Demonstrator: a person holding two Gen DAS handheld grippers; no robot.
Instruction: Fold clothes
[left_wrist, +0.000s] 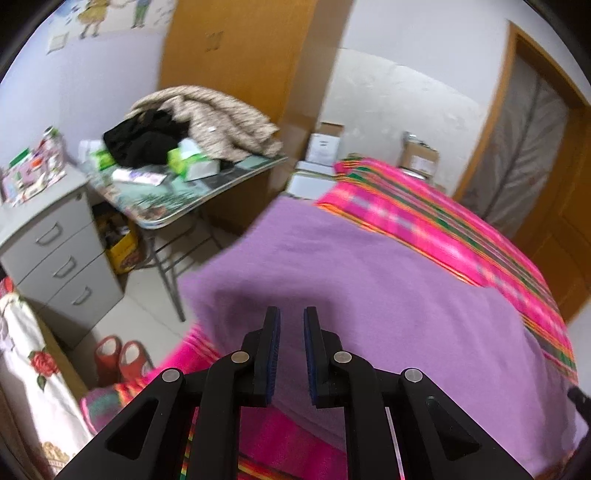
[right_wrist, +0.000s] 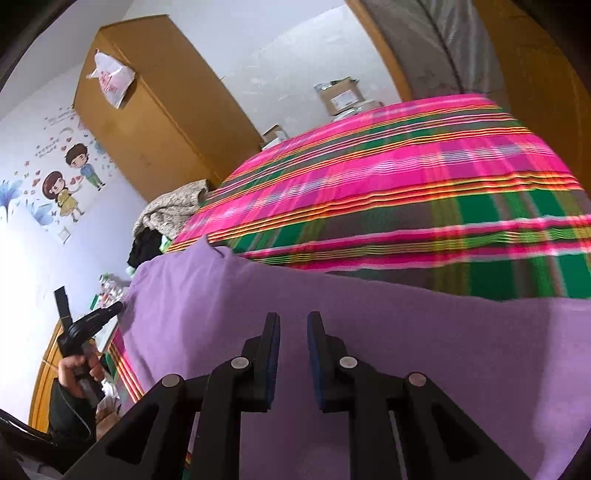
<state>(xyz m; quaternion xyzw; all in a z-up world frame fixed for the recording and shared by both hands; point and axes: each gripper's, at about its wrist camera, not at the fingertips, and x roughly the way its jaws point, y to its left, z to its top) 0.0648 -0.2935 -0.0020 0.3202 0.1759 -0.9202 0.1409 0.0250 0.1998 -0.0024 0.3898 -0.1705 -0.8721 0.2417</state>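
Both hand-held grippers sit over the purple garment (left_wrist: 369, 280), which is spread flat on the bed's pink/green striped blanket (left_wrist: 461, 236).

Left hand-held gripper (left_wrist: 292, 325): jaws narrowly apart, gap visible between the pads, nothing pinched. Cloth is below and ahead of the tips; can't tell if the tips touch it. Right hand-held gripper (right_wrist: 293, 326): same, small gap, empty, cloth directly under and ahead. The person's hand (right_wrist: 79, 369) on the left unit shows far to the left of the right tips.

Garment edges rel. to grippers: far edge runs ahead of both; in the left view a corner sticks out ahead-left, and the cloth seems to overhang the bed edge there. Looks like one fold is in, more to go, but that's a guess.

Risks from here:
- Jaw gap is slim, so a pinch may catch only the top layer, or miss the edge → fold opens or goes skewed.
- Going too deep grabs the blanket along w/ the garment and drags both.
- Uneven lift L vs R → crooked crease.
- Frames are blurred, both hands moving; closing mid-move could bunch the fabric.
- The overhanging corner may slide off the bed if pulled that way.
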